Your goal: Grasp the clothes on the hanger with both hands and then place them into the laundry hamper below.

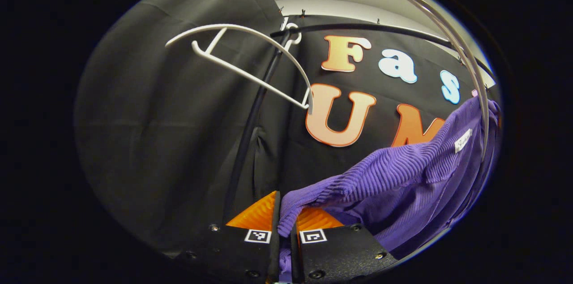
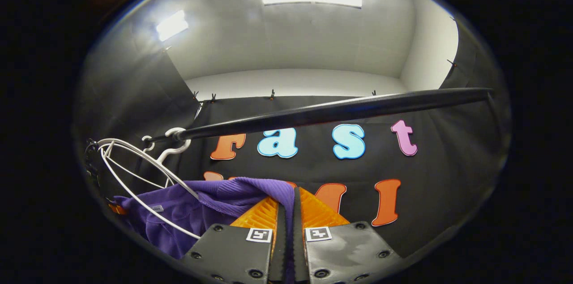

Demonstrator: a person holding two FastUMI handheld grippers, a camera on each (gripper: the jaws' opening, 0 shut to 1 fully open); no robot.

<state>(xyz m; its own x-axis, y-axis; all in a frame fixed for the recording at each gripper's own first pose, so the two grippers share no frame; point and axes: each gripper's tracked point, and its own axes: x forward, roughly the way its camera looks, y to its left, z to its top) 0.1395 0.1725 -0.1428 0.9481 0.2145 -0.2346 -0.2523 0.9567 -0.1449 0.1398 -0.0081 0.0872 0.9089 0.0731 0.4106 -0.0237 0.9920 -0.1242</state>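
The left gripper [image 1: 285, 221] pinched a fold of the purple ribbed knit garment [image 1: 403, 176]; the right gripper [image 2: 286, 212] clamped its other edge. A small white sewn label [image 1: 463, 140] was illegible. White plastic hangers [image 2: 147, 176] hung from the black rail [image 2: 340, 111], with free space beyond.

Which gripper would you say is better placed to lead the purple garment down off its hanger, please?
Probably the left gripper: it pinches the purple garment beside the white hanger still touching the cloth. The right gripper also grips the fabric, farther from it.
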